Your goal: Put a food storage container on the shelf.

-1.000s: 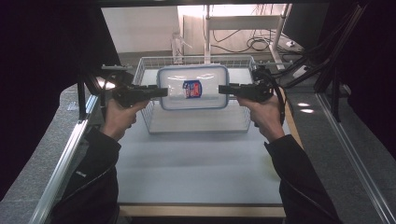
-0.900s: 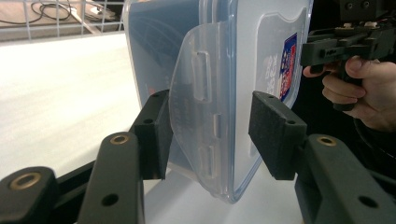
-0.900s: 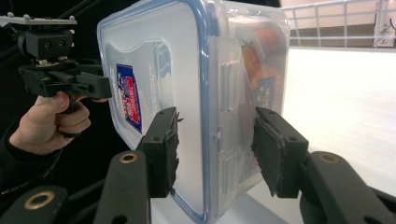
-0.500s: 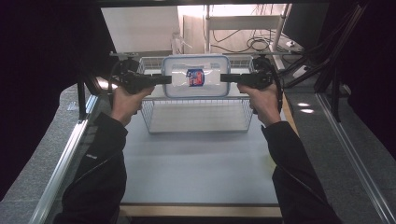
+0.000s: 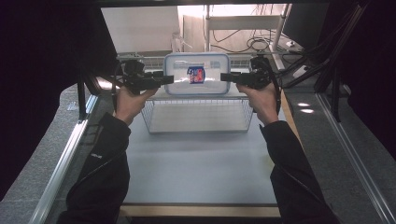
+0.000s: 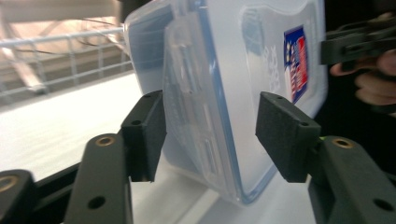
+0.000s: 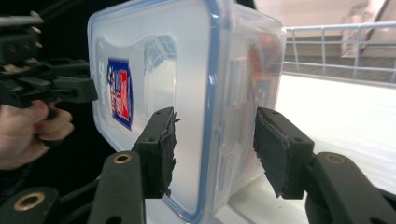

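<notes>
Plastic box (image 5: 196, 74) w/ blue-rimmed lid sits at the far end of the wire basket (image 5: 198, 114), on edge. Left gripper (image 5: 164, 79) & right gripper (image 5: 225, 77) flank its ends; both jaws just been opening, pads now apart, box edge between, no squeeze.

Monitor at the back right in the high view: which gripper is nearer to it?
Right. The right gripper is at the container's end nearer the monitor; the left gripper, its jaws just opening around the container's other end, is farther.
</notes>
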{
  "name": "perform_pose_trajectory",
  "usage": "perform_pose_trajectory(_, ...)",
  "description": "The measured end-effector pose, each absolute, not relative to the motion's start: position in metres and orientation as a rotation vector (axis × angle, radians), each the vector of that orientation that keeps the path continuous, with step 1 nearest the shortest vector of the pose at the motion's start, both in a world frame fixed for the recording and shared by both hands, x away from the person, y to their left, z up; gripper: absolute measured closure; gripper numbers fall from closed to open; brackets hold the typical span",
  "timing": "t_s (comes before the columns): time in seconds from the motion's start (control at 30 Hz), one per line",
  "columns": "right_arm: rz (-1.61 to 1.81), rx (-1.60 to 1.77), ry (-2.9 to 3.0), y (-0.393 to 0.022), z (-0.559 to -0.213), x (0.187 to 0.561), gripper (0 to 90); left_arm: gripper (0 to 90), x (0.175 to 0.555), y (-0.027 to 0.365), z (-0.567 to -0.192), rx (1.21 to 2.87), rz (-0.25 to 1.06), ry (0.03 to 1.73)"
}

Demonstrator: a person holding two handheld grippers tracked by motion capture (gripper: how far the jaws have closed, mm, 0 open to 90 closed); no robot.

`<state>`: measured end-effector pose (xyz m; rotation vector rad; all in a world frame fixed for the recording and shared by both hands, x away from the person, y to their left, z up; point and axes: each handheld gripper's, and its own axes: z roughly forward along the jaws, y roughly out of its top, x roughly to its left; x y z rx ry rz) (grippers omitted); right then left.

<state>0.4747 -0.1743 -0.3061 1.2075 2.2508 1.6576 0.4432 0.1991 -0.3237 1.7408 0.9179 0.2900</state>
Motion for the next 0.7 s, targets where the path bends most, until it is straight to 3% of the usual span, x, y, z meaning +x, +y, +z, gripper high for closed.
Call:
perform_pose_trajectory(0.17,1.632,1.205,2.235,-0.172,-0.307,0.475,43.9,43.4,0.447,0.193,-0.326,1.791,0.322,0.929)
perform_pose_trajectory(0.3,1.625,1.222,2.209,-0.172,-0.307,0.478,45.3,42.2,0.448,0.194,-0.329,1.769,0.289,0.932)
perform_pose_trajectory(0.43,1.529,1.184,2.208,-0.164,-0.308,0.479,40.1,42.9,0.448,0.195,-0.329,1.74,0.281,0.93)
perform_pose_trajectory(0.57,1.54,1.182,2.175,-0.164,-0.31,0.479,42.4,43.3,0.448,0.195,-0.328,1.718,0.323,0.927)
perform_pose_trajectory(0.7,1.536,1.139,2.194,-0.166,-0.309,0.477,41.4,35.5,0.441,0.191,-0.331,1.747,0.352,0.878)
